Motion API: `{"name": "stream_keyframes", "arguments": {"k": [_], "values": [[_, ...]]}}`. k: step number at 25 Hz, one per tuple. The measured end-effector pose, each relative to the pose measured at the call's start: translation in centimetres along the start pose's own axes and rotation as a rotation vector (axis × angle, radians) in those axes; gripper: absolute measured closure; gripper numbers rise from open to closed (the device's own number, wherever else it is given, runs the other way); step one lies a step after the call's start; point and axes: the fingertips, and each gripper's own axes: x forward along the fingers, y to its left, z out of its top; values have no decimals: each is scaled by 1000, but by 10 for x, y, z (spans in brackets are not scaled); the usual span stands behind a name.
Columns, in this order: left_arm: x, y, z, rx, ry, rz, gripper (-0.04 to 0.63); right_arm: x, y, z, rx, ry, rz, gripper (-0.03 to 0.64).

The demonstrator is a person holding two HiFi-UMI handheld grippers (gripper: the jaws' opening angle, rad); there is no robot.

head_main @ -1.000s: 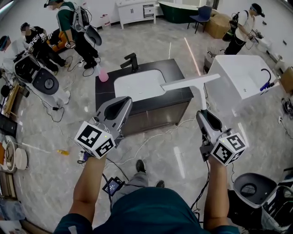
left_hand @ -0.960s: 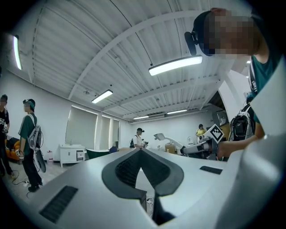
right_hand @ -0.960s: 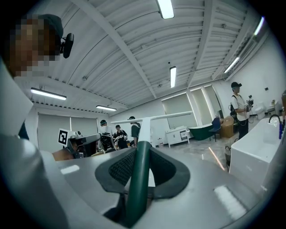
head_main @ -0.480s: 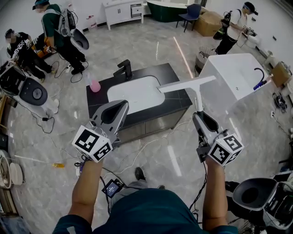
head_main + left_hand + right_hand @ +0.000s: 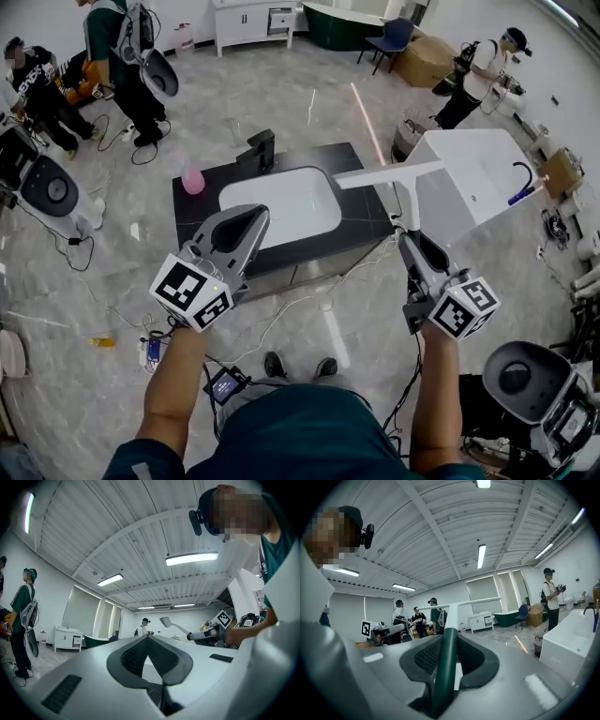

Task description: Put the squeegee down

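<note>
The squeegee (image 5: 394, 173) has a long white blade, a white neck and a dark green handle (image 5: 445, 663). My right gripper (image 5: 410, 236) is shut on that handle and holds the squeegee up, blade level, above the right end of the black counter (image 5: 366, 202) with its white basin (image 5: 281, 208). In the right gripper view the blade (image 5: 461, 603) runs across just beyond the jaws. My left gripper (image 5: 247, 216) hovers in front of the counter's near edge, its fingertips together and nothing between them. The left gripper view shows the squeegee (image 5: 167, 621) off to the right.
A black faucet (image 5: 261, 148) and a pink bottle (image 5: 192, 176) stand on the counter's far side. A white tub (image 5: 473, 173) sits to the right. Toilets (image 5: 520, 375) and cables lie on the marble floor. Several people stand around the room's edges.
Both grippers have travelled across the room with the person, and the counter now sits a little lower and further left in view. The right gripper's hold on the squeegee is unchanged.
</note>
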Motion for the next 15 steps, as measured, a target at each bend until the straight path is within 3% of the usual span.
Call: {"name": "stream_keyframes", "arguments": {"k": [15], "values": [[35, 46, -10, 15, 44, 89, 591, 72, -55, 9, 10, 12, 99, 514]]}}
